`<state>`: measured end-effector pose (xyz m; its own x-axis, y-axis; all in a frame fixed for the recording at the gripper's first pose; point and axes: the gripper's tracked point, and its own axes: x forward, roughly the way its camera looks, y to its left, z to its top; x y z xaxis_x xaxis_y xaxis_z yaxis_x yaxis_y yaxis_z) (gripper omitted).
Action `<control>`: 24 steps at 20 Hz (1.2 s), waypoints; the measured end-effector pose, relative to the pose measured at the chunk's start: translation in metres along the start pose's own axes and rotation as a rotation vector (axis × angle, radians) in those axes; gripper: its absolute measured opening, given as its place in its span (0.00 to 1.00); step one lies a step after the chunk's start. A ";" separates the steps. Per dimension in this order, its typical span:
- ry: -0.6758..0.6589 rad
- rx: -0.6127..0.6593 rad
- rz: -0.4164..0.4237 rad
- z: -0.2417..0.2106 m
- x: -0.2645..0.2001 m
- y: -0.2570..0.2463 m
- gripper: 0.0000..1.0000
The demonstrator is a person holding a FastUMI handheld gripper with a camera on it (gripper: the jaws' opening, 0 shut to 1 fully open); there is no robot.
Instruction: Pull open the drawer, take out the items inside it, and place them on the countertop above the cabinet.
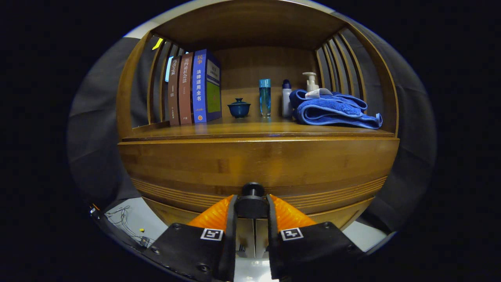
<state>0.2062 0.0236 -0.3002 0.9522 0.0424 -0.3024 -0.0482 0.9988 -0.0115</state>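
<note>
The claw holds the drawer's round knob, both fingers pressing its sides; the knob points straight out from the drawer front, whose long axis runs level beneath the surface.

Three books stand upright at the left end of the wooden shelf, spines facing out, two brown and one blue. Toward the middle sits a small dark blue lidded cup, with a tall clear blue glass just beside it. At the right end a folded blue towel lies flat, a white bottle and a pump dispenser standing behind it.
</note>
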 end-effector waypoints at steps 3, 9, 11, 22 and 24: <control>-0.005 -0.030 -0.014 -0.002 -0.002 0.000 0.30; -0.002 0.007 -0.003 -0.012 -0.048 0.000 0.30; 0.002 0.023 -0.002 -0.016 -0.066 0.000 0.30; 0.031 0.056 0.007 -0.038 -0.152 0.001 0.30; 0.037 0.065 0.008 -0.045 -0.160 0.002 0.30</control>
<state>0.0396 0.0178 -0.2950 0.9401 0.0509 -0.3372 -0.0351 0.9980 0.0528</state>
